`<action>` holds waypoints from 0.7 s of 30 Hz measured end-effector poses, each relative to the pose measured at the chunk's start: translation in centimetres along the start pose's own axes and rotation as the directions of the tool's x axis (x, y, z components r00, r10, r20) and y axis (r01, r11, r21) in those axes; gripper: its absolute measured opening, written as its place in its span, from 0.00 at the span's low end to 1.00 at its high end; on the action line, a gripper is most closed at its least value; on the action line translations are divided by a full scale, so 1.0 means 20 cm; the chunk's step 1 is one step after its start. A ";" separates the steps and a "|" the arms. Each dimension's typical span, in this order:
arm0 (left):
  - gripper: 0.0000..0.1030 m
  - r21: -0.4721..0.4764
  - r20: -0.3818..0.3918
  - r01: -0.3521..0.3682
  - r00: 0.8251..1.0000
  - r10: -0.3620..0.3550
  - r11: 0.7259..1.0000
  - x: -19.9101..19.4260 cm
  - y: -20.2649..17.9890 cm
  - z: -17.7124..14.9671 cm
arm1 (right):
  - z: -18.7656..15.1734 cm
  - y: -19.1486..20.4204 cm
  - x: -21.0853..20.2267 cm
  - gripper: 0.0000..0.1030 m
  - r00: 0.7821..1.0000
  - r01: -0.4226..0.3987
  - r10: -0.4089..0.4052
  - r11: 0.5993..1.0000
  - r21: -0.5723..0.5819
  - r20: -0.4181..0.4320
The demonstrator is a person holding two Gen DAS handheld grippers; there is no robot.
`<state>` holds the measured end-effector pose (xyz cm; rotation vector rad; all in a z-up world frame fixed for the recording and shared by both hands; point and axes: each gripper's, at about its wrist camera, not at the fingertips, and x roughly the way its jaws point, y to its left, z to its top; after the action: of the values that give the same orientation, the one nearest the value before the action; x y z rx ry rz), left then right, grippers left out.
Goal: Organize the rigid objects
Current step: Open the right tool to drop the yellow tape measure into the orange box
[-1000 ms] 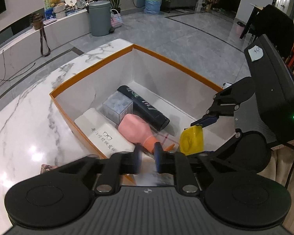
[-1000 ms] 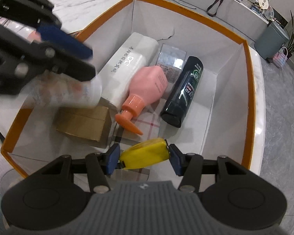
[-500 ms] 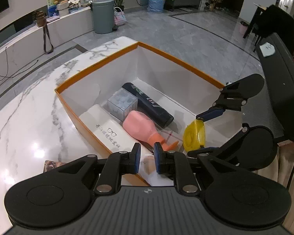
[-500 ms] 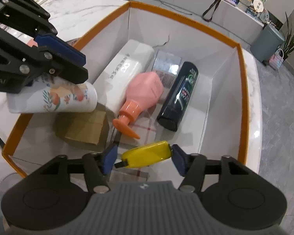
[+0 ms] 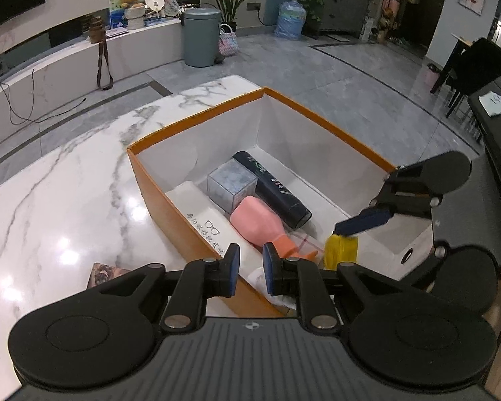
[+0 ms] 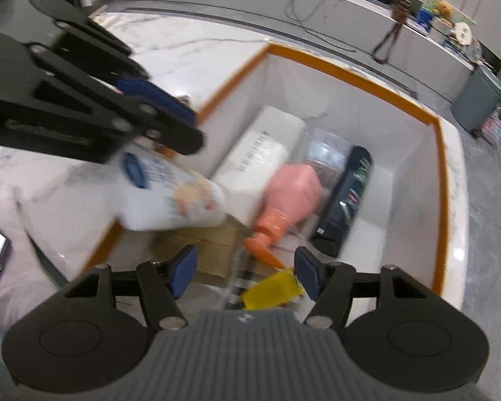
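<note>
Yellow object loose between right fingers

The white box, in the lower middle of the left wrist view, carries a line of small dark characters and a drawing of glasses; the characters are too small to read. The dark bottle has a label, also not readable.
</note>
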<state>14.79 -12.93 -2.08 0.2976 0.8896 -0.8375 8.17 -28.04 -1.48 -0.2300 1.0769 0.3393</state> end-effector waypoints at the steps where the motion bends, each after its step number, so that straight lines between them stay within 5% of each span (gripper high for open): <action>1: 0.19 -0.006 0.004 -0.001 1.000 0.001 1.000 -0.01 0.00 0.00 | 0.01 0.02 0.00 0.62 1.000 -0.008 0.008 1.000 -0.008 0.006; 9: 0.19 -0.037 0.018 -0.018 1.000 0.019 0.999 -0.04 0.01 -0.02 | 0.08 0.12 -0.01 0.46 0.997 -0.017 0.024 0.996 -0.083 0.076; 11: 0.19 -0.044 0.016 -0.020 1.000 0.020 0.999 -0.04 0.01 -0.03 | 0.09 0.13 -0.01 0.31 0.996 -0.029 0.037 0.995 -0.091 0.085; 21: 0.23 -0.092 0.083 -0.053 0.995 0.061 0.994 -0.10 0.04 -0.05 | 0.07 0.05 -0.05 0.22 0.995 0.091 -0.088 0.994 -0.063 0.051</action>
<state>14.11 -10.95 -1.22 0.2062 0.8321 -0.7497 8.54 -26.86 0.05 -0.3261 1.0056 0.2986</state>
